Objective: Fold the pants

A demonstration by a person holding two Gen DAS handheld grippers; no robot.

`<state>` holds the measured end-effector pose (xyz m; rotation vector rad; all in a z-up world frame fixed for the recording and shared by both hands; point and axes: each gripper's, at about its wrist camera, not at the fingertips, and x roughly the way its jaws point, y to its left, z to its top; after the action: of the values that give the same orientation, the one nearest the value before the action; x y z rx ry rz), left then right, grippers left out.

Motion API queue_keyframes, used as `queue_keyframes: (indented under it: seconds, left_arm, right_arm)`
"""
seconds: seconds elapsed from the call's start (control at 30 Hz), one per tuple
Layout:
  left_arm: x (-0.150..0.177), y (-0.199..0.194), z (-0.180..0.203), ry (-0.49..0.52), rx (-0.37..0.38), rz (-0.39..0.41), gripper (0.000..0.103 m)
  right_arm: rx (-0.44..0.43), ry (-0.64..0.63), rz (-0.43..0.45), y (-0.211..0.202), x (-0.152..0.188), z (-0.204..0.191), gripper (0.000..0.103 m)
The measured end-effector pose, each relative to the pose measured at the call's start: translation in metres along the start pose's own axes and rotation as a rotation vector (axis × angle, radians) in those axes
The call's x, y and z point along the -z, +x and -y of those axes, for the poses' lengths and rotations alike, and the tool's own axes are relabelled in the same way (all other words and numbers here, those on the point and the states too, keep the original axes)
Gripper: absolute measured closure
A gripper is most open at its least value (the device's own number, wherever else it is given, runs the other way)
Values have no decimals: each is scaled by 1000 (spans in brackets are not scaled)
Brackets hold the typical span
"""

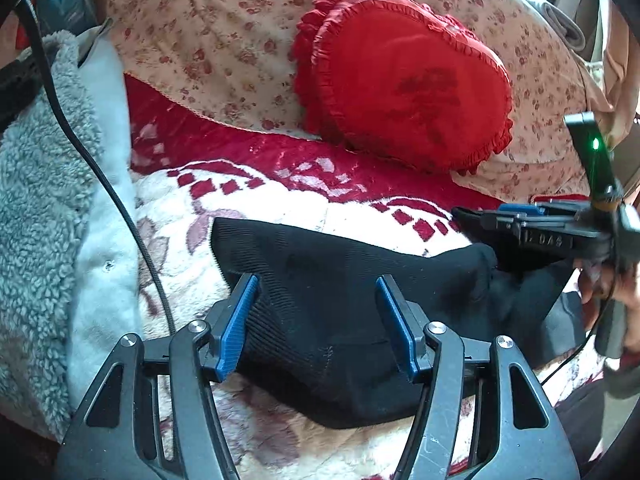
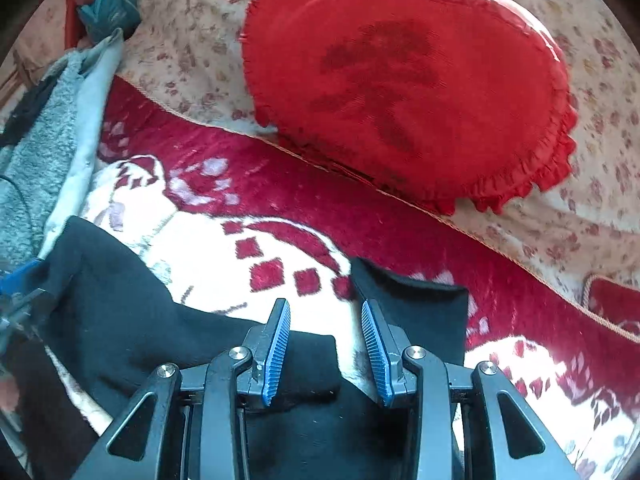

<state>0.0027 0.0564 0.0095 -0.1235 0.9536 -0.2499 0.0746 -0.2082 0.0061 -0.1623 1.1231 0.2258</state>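
Observation:
The black pants (image 1: pixel 340 280) lie bunched on a red and white blanket (image 1: pixel 280 200). My left gripper (image 1: pixel 317 280) hovers over their ribbed end. Its blue pads (image 1: pixel 240 320) stand wide apart, with the cloth under the gap and not pinched. At the right edge of the left wrist view a hand holds my right gripper (image 1: pixel 516 216), which points left over the pants' far end. In the right wrist view my right gripper (image 2: pixel 325 303) is open, with bare blanket showing between its fingers. Black cloth (image 2: pixel 120 300) lies to its left, and a flat black cuff (image 2: pixel 420 304) to its right.
A red heart-shaped frilled cushion (image 1: pixel 404 76) rests on a floral quilt (image 1: pixel 208 40) behind the pants. A grey fleece garment (image 1: pixel 36 200) with a pale lining is heaped at the left, and a black cable (image 1: pixel 120 200) runs across it.

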Motion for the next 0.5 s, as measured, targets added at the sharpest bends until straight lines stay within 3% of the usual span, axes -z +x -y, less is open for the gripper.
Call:
queue_keyframes:
  seconds: [0.1,0.23,0.33,0.4,0.5]
  left_arm:
    - [-1,9,3,4,-25,-7,38]
    - [0,16,2,10,-47,-15,38]
    - [4,27,-3,-4,-72,-42,38]
    - [6,30,-5,-7,-78,-49,38]
    - [8,33,-7,-11,-86,-56,38]
  right_arm:
    - [72,-55,-76,11,-9,1,60]
    - [176,-148,-226,55,-19,-1,59]
    - [195,-143,-274,77,-17,7,60]
    - [169,-121,-255,79,-15,13,79]
    - [176,-117,-166,70,-11,17,90]
